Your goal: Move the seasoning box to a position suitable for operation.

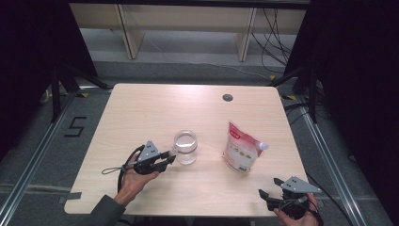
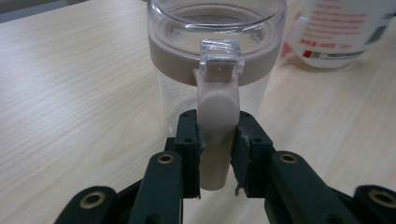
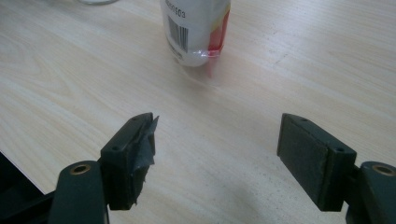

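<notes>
Clear-plastic jug (image 1: pixel 185 147) at table (image 1: pixel 141 108) centre, its beige handle (image 2: pixel 216 135) pinched by the left gripper (image 2: pixel 215 140); right gripper (image 3: pixel 217 154), jaws spread, waits beyond the spouted refill pouch (image 1: pixel 241 151), whose grasping should come next.

Wooden table (image 1: pixel 141 113): clear jar (image 1: pixel 185 147), pouch (image 1: pixel 241 150).

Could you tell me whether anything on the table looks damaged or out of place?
One thing stands out: the right gripper has torn, peeling tape hanging off one pad. Otherwise the clear jug stands upright, its handle clamped by the left gripper, and the refill pouch stands unspilled.
</notes>
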`<state>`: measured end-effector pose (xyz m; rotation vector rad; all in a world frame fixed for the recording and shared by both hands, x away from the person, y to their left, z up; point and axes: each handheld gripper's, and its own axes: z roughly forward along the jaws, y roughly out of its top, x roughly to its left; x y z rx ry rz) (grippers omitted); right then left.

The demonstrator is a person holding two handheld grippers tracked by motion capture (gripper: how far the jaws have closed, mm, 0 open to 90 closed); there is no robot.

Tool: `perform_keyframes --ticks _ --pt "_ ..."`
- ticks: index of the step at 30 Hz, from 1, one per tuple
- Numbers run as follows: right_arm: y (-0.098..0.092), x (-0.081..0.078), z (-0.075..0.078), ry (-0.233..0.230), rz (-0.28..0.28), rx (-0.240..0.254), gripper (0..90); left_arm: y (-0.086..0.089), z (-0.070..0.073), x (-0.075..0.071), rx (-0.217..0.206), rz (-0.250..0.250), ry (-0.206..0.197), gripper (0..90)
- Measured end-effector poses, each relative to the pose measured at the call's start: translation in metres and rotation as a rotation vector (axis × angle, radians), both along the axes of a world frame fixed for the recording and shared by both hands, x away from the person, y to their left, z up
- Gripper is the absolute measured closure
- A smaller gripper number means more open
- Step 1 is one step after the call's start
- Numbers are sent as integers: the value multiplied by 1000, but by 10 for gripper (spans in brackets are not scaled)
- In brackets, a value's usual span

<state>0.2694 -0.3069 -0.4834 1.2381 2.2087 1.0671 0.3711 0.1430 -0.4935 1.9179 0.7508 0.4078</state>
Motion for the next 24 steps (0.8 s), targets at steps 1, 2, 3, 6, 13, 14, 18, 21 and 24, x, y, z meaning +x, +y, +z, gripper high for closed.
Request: perform_keyframes --ticks 1,2,3,6,13,14,18,21,24 --pt "0 0 0 -3 2 -3 286 0 0 -2 4 -12 -4 730" --pt "-2 2 0 -34 19 -24 286 0 0 -6 4 -25 -6 730" --pt "-2 2 0 -44 17 -28 286 0 0 -9 5 -36 -6 730" --pt "0 0 0 -1 2 -1 286 1 -1 -15 11 -79 -21 730" --pt "-1 1 0 -18 16 -9 286 2 -3 -29 -17 -174 5 729" --pt "-1 2 -1 -32 19 -16 286 2 -3 -30 -8 -178 -4 729" --pt "3 0 -1 -2 14 1 286 0 -3 -37 -5 -229 -13 730" --pt "1 2 -2 -23 32 -20 286 0 -3 -40 -5 -271 -16 731" --pt "0 3 -2 -27 33 -23 286 -1 -4 -43 -17 -290 -8 734"
